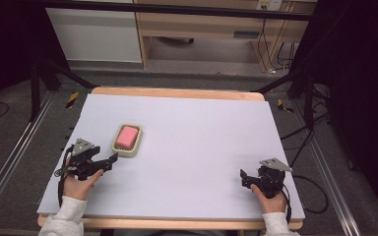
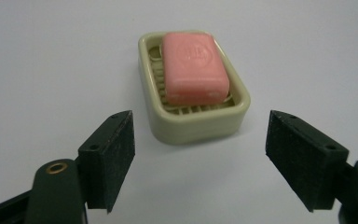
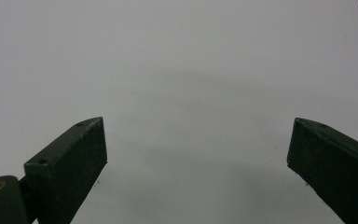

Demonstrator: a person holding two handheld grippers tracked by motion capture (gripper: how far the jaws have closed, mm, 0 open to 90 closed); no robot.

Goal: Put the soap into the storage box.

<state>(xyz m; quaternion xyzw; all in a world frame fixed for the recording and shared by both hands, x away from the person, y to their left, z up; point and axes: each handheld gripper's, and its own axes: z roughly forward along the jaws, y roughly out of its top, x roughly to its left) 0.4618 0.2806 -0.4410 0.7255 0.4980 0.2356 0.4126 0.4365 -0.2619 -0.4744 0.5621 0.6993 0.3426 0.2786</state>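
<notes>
While the pink soap bar [image 2: 193, 65] lies in its cream soap dish [image 2: 198, 123] on the white table [image 1: 202, 147], the left gripper [image 2: 200, 154], jaws spread and empty, should slide straight on until both pads flank the dish before squeezing.

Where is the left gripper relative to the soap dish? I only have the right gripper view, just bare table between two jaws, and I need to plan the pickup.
Observer: The left gripper sits just short of the soap dish, pointed at it, not touching.
Operator: Is it open?
Observer: Yes, its jaws stand wide apart with nothing between them.
Operator: Anything in the dish?
Observer: A pink soap bar lies flat on the slatted insert.
Operator: And where's my right gripper relative to all that?
Observer: In the high view the right gripper is at the near right of the white table, far from the dish, jaws open.
</notes>
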